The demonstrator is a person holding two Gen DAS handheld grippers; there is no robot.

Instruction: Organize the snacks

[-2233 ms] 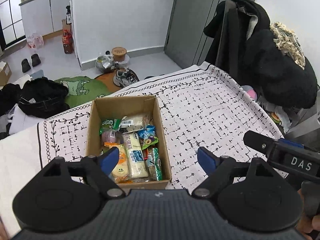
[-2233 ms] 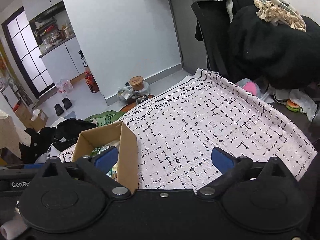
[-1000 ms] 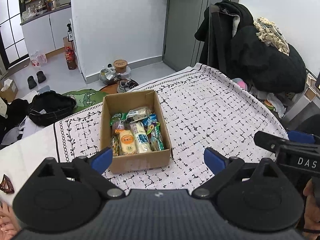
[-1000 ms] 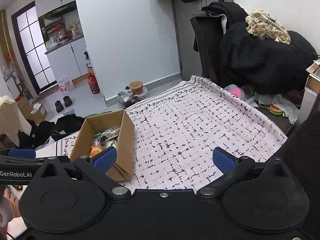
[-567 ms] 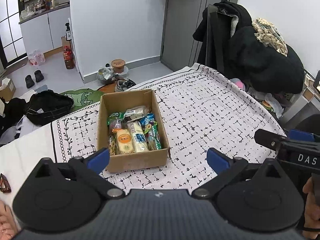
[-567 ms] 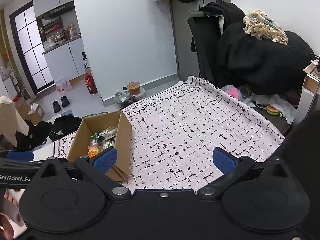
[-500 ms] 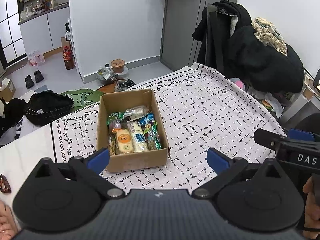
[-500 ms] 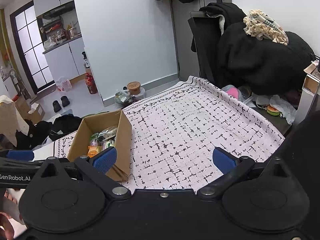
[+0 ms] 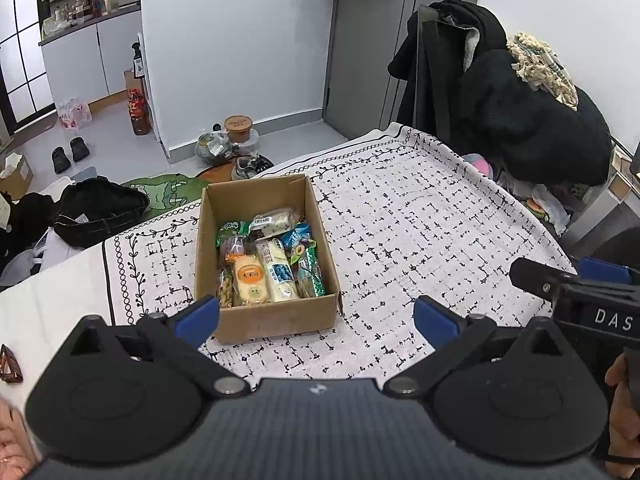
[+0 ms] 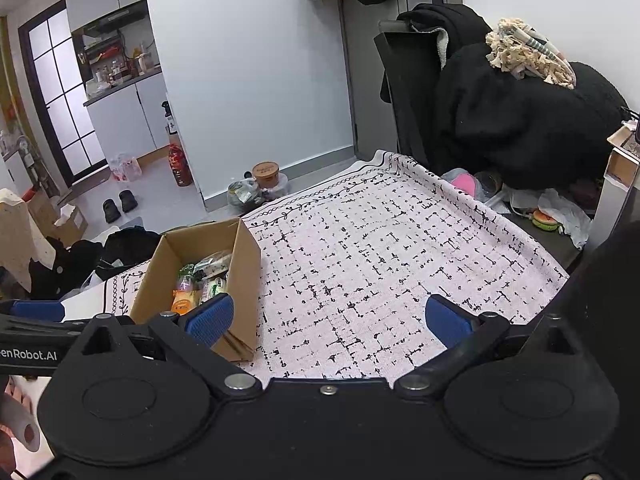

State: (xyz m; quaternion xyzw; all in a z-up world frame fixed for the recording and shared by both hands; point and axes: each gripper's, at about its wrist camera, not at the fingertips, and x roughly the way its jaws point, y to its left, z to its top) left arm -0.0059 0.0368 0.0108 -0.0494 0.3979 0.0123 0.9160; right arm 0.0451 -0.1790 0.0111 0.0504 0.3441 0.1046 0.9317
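An open cardboard box [image 9: 256, 196] stands on the patterned tablecloth [image 9: 420, 232], filled with several wrapped snacks [image 9: 268, 264]. My left gripper [image 9: 316, 318] is open and held back, above the near edge of the box, with nothing between its blue pads. In the right wrist view the same box [image 10: 244, 264] sits at the left, and the snacks [image 10: 200, 280] show inside it. My right gripper [image 10: 328, 318] is open over the bare cloth [image 10: 380, 260] to the right of the box, holding nothing.
A chair piled with black coats [image 9: 520, 120] stands past the table's far right corner. On the floor beyond the table lie shoes, a black bag [image 9: 100, 208], a green mat and a lidded cup [image 9: 238, 126]. A person's hand [image 9: 620, 400] grips the right tool.
Both grippers have drawn back and up from the box, so more of the table and room shows. In the last half second almost nothing has moved. Both stay open.
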